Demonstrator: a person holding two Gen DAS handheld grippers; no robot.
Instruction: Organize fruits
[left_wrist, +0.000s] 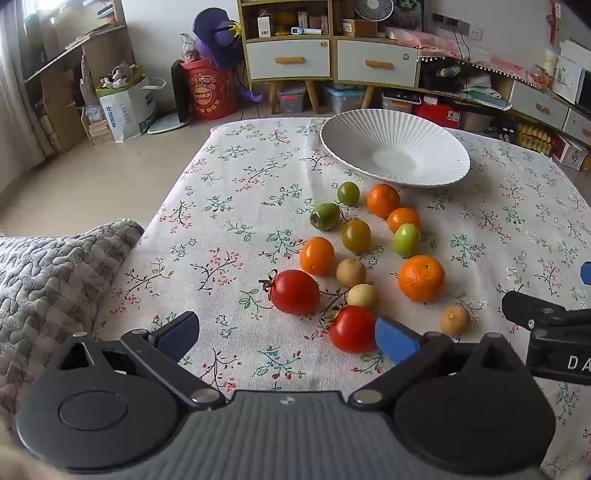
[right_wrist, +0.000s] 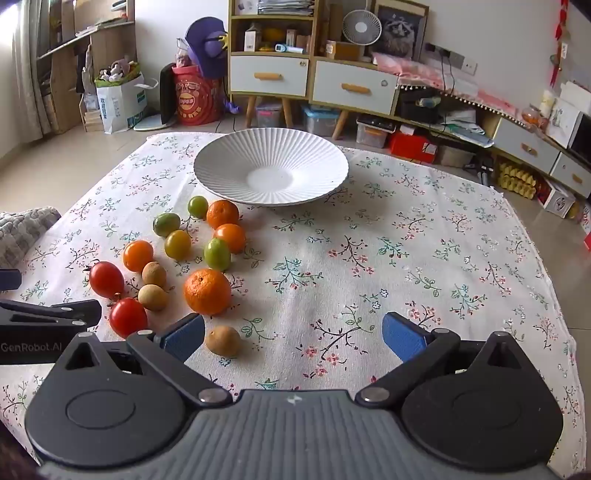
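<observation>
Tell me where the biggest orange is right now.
In the right wrist view, the biggest orange sits on the tablecloth left of centre, between a green fruit behind and a brown fruit in front.

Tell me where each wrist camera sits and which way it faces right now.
Left wrist: behind the open left gripper, angled down at the fruit cluster; own fingers frame a red tomato; right gripper's tip at right edge.
Right wrist: behind the open right gripper, angled down at bare tablecloth; left gripper's tip at left edge.
Shared: white plate, fruits, cabinet.
</observation>
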